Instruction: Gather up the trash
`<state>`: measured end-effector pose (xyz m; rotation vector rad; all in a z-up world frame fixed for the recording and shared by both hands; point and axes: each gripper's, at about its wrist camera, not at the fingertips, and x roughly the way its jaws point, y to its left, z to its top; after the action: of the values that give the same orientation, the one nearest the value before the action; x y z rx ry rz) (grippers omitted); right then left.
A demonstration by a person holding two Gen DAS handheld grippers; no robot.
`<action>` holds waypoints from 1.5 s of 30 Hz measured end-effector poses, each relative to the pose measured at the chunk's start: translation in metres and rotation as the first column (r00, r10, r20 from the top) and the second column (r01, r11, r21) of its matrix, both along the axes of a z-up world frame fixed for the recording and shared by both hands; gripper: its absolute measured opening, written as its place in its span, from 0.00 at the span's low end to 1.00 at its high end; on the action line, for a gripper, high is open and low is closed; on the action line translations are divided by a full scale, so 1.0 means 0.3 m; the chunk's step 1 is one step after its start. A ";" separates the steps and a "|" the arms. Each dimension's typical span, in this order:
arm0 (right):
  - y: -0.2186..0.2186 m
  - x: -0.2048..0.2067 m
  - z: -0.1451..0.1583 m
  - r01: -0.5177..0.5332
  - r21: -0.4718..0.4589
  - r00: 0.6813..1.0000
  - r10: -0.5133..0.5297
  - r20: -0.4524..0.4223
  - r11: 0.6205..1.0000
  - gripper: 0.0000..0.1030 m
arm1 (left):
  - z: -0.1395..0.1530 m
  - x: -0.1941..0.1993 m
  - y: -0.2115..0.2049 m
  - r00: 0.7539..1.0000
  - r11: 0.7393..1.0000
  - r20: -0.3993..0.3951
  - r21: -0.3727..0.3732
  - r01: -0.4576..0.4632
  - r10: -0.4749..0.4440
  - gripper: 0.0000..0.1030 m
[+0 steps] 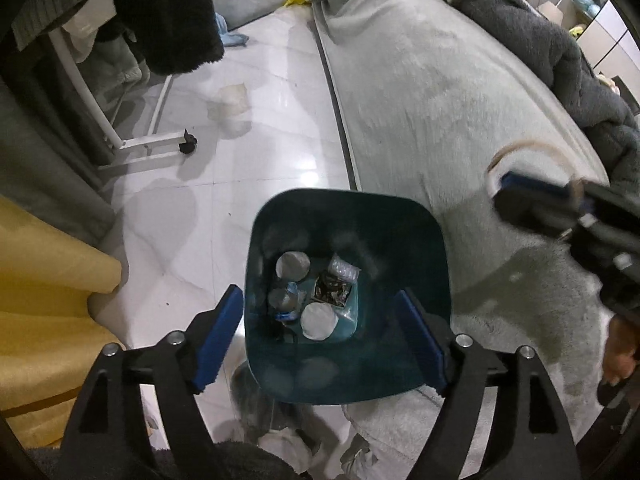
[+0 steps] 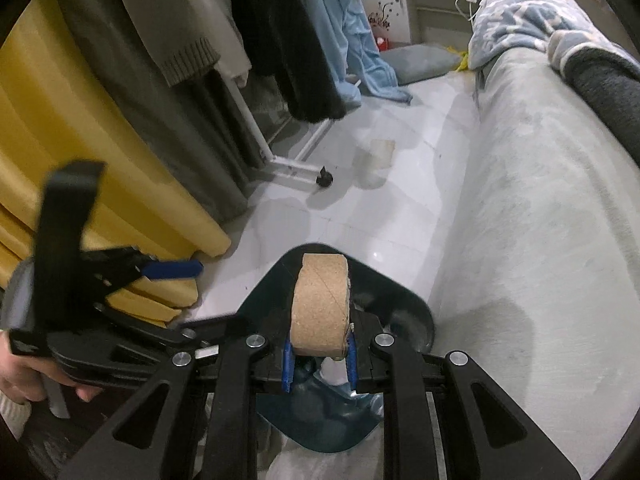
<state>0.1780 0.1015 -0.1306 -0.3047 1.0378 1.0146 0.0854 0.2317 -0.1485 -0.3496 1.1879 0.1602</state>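
Note:
A dark teal trash bin [image 1: 424, 240] stands on the floor beside the bed, with several pieces of trash in it, such as round lids and a crumpled wrapper [image 1: 333, 289]. My left gripper [image 1: 320, 340] is open above the bin's near rim, empty. My right gripper [image 2: 318, 356] is shut on a brown cardboard tape roll [image 2: 320, 304] and holds it over the bin [image 2: 404, 300]. In the left wrist view the right gripper [image 1: 516, 188] shows blurred at the right, over the bed edge, with the roll [image 1: 520, 148] in it.
A grey blanket-covered bed [image 1: 440, 100] runs along the right. A white clothes rack on castors [image 1: 188, 146] with hanging clothes stands at the left, yellow and grey curtains [image 2: 100, 128] behind it. A translucent plastic cup [image 2: 378, 156] lies on the white tiled floor.

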 end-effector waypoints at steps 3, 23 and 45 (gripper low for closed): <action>0.013 -0.006 -0.043 -0.008 -0.033 1.000 0.008 -0.015 0.999 0.19 | 0.030 -0.008 0.011 0.999 1.000 0.035 -0.010 -0.007 0.007 0.81; 0.068 -0.052 -0.186 -0.013 -0.170 0.998 0.003 -0.056 0.985 0.20 | 0.373 -0.075 -0.026 0.897 0.993 0.440 0.119 -0.022 -0.033 0.90; -0.175 0.017 0.177 0.248 -0.012 0.949 -0.241 0.206 0.969 0.80 | 0.572 -0.166 -0.185 0.756 0.975 0.640 0.221 -0.007 -0.140 0.95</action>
<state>0.1832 0.0491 -0.0775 -0.2954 0.8851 0.7247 0.0355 0.1763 0.0232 -0.1478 0.4721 0.0859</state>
